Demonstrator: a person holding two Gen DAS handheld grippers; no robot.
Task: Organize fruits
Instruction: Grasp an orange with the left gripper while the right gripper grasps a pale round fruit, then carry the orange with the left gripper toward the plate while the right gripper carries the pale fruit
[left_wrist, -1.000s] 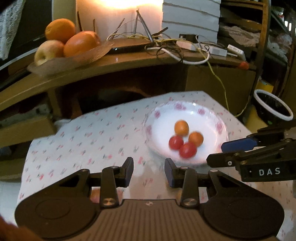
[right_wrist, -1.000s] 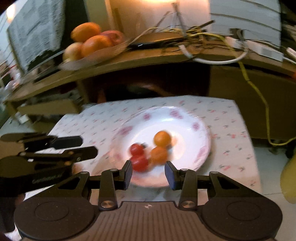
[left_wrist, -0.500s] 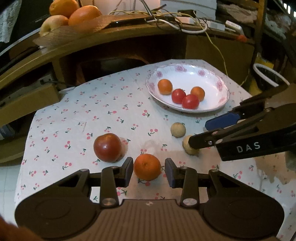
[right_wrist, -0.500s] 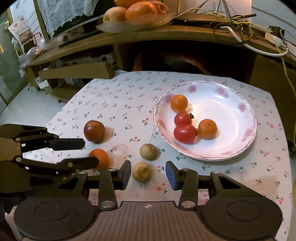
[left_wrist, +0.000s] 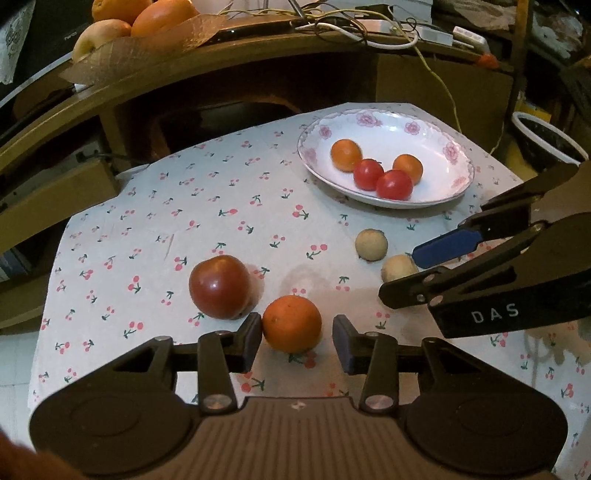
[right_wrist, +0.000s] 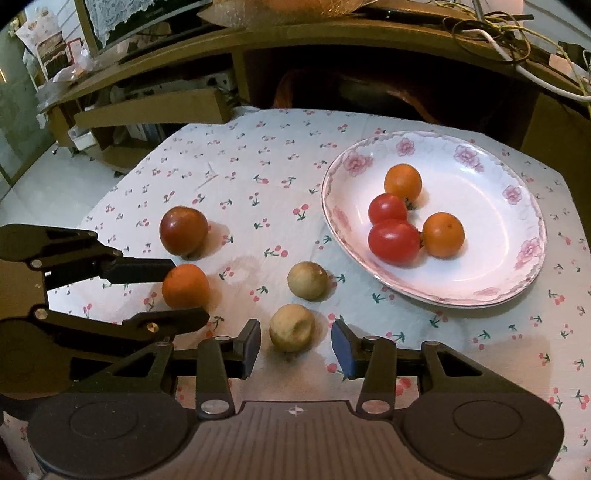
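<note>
L fingers (left_wrist: 297, 341) opening round orange (left_wrist: 291, 323), R fingers (right_wrist: 295, 341) apart round tan fruit (right_wrist: 291, 327); cloth (left_wrist: 229, 206) w/ bare room between.

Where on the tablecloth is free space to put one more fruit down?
Free: the cloth between the dark red fruit and the plate, toward the far edge. Crowded: the near side, where the orange and two pale fruits lie at both grippers.
</note>
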